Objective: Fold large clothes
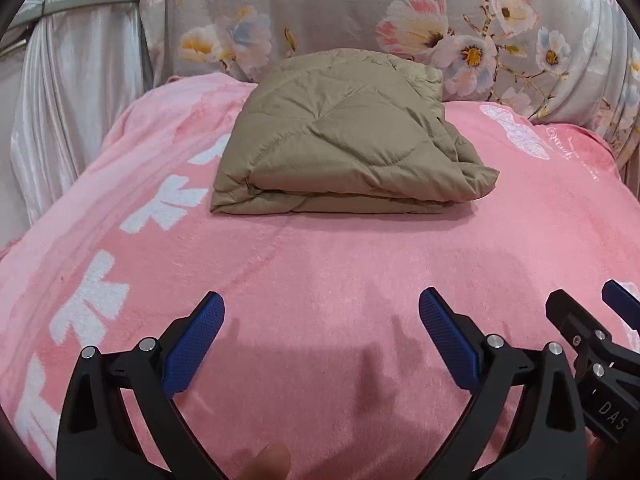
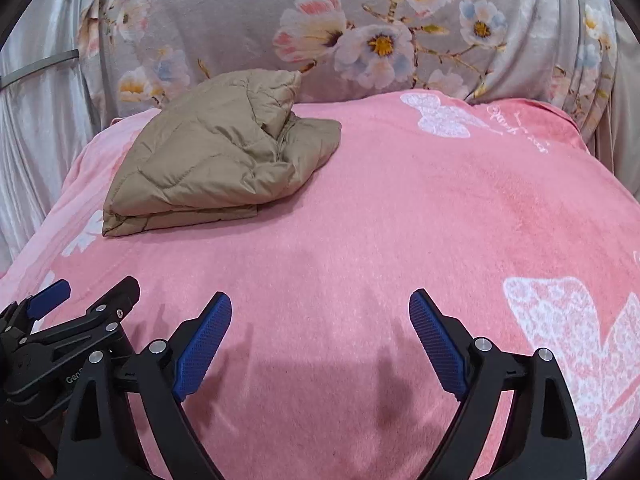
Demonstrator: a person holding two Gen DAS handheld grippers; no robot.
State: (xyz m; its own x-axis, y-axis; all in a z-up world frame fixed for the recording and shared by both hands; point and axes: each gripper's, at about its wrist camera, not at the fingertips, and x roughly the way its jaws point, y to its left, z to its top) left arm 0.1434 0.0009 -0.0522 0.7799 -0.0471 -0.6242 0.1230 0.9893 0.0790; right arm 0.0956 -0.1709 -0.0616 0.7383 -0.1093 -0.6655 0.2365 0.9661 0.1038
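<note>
The tan quilted garment [image 1: 344, 140] lies folded in a thick bundle on the far part of the pink blanket [image 1: 320, 280] that covers the bed, near the floral cushion [image 1: 360, 8]. Both claws hang over bare blanket on the near side, well apart from it: the left claw [image 1: 322, 332] stands wide and empty, and so does the right claw [image 2: 320, 332].

The fold looks close to finished. One loose corner juts out at the bundle's right edge, so a tidy finish would mean tucking that flap under or pressing it flat, without dragging the stacked layers askew.

The bundle's far side and inner layers are hidden. The kind of garment cannot be told. Each claw's base is cut off at the bottom edge.
</note>
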